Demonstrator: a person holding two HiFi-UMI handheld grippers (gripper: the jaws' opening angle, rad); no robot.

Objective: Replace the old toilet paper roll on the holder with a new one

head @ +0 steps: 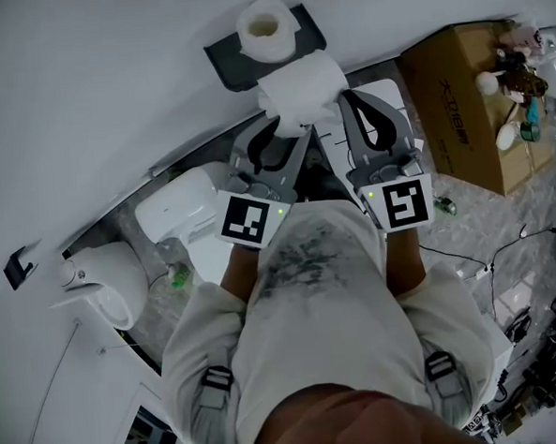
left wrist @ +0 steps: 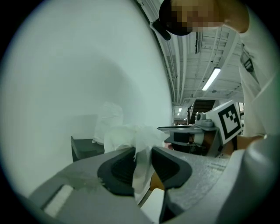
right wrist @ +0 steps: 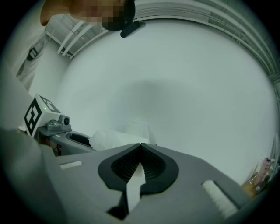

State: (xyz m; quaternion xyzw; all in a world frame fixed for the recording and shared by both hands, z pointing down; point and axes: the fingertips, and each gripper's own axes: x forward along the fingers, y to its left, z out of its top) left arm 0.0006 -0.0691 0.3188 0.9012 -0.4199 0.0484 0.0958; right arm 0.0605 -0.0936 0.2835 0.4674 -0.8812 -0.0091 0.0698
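A white toilet paper roll [head: 266, 27] stands upright on the dark holder shelf [head: 226, 65] on the wall. A second, ruffled roll [head: 300, 91] hangs just below it, between my two grippers. My left gripper [head: 288, 127] is shut on this roll's loose tissue [left wrist: 131, 135], which bunches up between the pads [left wrist: 124, 168]. My right gripper [head: 345, 97] is shut, its tips at the roll's right end. A white strip shows in the slit under its pads [right wrist: 153, 168]; I cannot tell whether it is paper. The right gripper view shows the ruffled roll [right wrist: 109, 140] ahead to the left.
A white toilet [head: 188, 208] stands below the holder against the white wall. An open cardboard box [head: 468, 101] with small items sits to the right, and cables [head: 505, 249] lie on the floor. A white fixture [head: 103, 279] is at the left.
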